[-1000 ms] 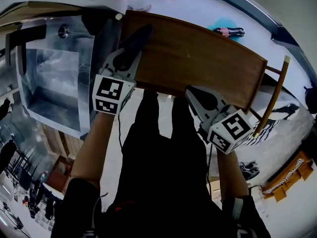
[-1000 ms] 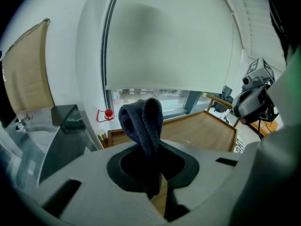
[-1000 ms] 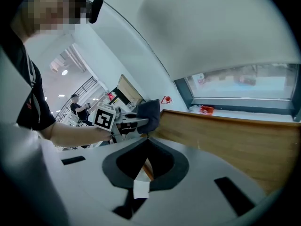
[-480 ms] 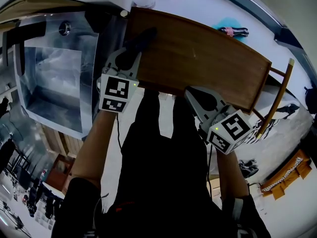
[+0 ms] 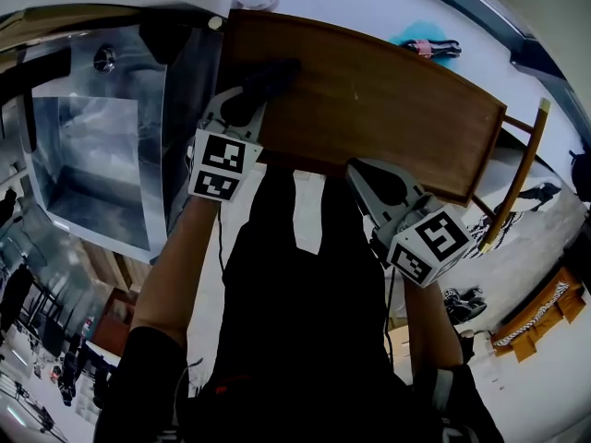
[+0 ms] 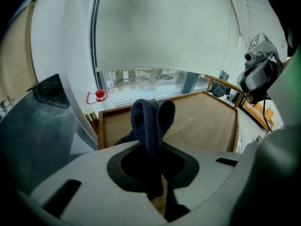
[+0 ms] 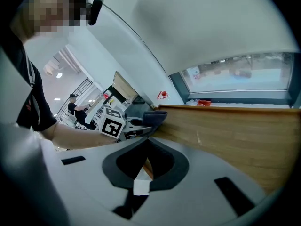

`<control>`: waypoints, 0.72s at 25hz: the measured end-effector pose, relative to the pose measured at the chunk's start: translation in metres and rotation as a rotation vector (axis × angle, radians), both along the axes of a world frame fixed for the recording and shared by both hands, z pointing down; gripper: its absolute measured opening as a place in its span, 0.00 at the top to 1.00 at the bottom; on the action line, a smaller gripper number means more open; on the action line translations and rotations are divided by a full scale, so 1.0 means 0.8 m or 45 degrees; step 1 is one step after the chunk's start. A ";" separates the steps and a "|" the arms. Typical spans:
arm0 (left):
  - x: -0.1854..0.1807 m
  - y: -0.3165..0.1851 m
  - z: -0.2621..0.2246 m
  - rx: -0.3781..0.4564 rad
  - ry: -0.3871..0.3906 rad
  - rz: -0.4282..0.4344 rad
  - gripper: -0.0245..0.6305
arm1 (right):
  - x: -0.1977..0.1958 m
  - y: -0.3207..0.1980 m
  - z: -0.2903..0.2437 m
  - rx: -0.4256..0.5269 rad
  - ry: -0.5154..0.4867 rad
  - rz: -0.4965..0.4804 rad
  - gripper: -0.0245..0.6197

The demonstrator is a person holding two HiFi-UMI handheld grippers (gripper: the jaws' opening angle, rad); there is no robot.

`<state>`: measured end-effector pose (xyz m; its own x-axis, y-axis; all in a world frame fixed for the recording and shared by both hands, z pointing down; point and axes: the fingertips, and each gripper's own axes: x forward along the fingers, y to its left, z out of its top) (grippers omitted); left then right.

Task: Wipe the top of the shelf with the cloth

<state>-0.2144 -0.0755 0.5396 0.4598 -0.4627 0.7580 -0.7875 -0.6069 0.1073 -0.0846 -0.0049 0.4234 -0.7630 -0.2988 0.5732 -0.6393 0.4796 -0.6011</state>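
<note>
Wood-topped shelf [image 5: 388, 109] runs across the head view, dark cloth [image 5: 268, 79] lying on its left end. Only the left gripper view shows the weave: a grey-blue knit doubled into a loop that stands up from the jaws. Right gripper view alone catches that cloth side-on, resting on the board's end.

Since a second ago the cloth has swung a little further in over the board. Right gripper has not shifted.

Left gripper [image 5: 242, 107]: jaws clamped tight on the cloth, a tail hanging below. Right gripper [image 5: 374, 181]: jaws closed together, nothing between them, poised at the shelf's near edge; contact unclear.
</note>
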 end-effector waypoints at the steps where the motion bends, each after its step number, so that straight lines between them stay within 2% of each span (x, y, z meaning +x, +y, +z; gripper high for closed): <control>1: 0.003 0.001 0.002 -0.008 0.003 0.007 0.88 | 0.003 0.000 0.001 -0.001 0.000 0.007 0.95; 18: 0.057 0.018 0.026 -0.078 0.009 0.086 0.88 | 0.059 0.013 0.004 -0.014 -0.011 0.119 0.95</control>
<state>-0.1687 -0.0612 0.5601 0.4942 -0.3832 0.7804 -0.7439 -0.6509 0.1515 -0.0371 0.0056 0.4265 -0.7369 -0.3626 0.5705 -0.6759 0.4115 -0.6114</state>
